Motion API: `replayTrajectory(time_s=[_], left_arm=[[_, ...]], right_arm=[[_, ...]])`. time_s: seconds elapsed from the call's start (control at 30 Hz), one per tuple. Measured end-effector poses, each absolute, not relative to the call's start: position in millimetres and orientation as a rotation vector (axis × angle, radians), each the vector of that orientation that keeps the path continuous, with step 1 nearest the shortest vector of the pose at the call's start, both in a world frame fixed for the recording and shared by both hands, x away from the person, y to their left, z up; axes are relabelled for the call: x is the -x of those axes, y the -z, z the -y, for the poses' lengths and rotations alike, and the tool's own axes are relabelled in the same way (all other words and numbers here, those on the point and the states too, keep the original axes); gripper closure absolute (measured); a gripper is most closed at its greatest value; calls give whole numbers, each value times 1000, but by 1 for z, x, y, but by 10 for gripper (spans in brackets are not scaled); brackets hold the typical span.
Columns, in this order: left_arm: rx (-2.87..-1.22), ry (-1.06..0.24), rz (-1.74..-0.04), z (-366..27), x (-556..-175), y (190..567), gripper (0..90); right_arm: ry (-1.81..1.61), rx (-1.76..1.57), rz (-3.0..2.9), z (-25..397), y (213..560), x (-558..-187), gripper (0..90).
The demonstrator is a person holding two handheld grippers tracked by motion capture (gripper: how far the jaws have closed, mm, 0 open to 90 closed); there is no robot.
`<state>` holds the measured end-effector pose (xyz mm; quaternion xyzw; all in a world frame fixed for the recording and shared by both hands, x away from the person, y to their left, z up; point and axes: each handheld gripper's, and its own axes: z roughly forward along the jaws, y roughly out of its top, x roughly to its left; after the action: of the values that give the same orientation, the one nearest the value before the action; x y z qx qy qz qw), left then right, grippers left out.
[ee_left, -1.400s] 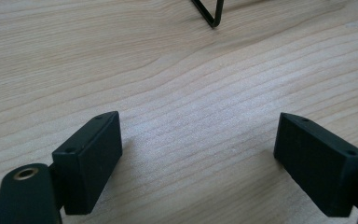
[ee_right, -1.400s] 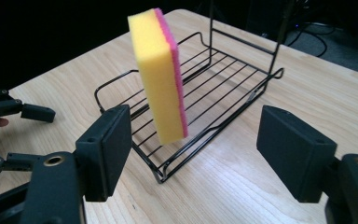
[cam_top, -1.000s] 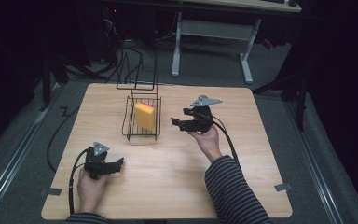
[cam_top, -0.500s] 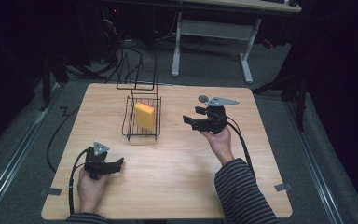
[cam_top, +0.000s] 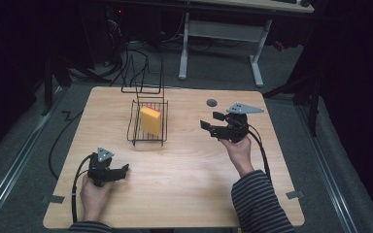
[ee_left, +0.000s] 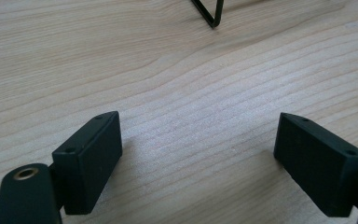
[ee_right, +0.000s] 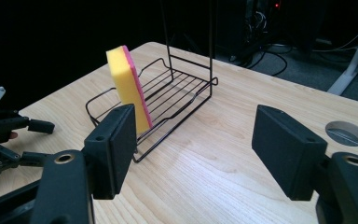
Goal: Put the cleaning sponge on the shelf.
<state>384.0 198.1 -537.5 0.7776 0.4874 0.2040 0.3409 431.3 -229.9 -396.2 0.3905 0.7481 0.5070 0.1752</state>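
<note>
Right tool (cam_top: 212, 122) raised, jaws apart, facing sponge (cam_top: 151, 120)

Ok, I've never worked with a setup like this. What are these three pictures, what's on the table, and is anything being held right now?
There is no robot arm here. A person sits at a wooden table and holds a hand tool with two black jaws in each hand.

The high view comes from a fixed camera above the table. In it, the left gripper lies low near the front edge and the right gripper is raised at the right side.

The other two pictures come from cameras riding on the grippers, looking out between their own jaws. Both grippers are open and hold nothing.

On the table stands a black wire rack with a yellow sponge on edge inside it; the right gripper view shows its pink back. The right gripper points toward the rack. A round grey cable hole sits in the tabletop.
</note>
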Motion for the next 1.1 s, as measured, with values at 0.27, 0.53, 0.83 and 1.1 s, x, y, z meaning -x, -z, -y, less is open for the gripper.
replayTrajectory(time_s=[0.27,0.53,0.83,1.1], left_arm=[[-2023,-531,-1268,-198,-384,538,159],[-2022,-530,-1268,-198,-384,538,159],[-2022,-530,-1268,-198,-384,538,159],[-2022,-530,-1268,-198,-384,537,159]], right_arm=[[-1449,-1136,-2089,242,397,-421,319],[-1445,-1146,-2065,255,392,-409,319],[-1427,-1183,-2024,274,393,-393,324],[-1403,-1159,-2017,277,391,-381,331]])
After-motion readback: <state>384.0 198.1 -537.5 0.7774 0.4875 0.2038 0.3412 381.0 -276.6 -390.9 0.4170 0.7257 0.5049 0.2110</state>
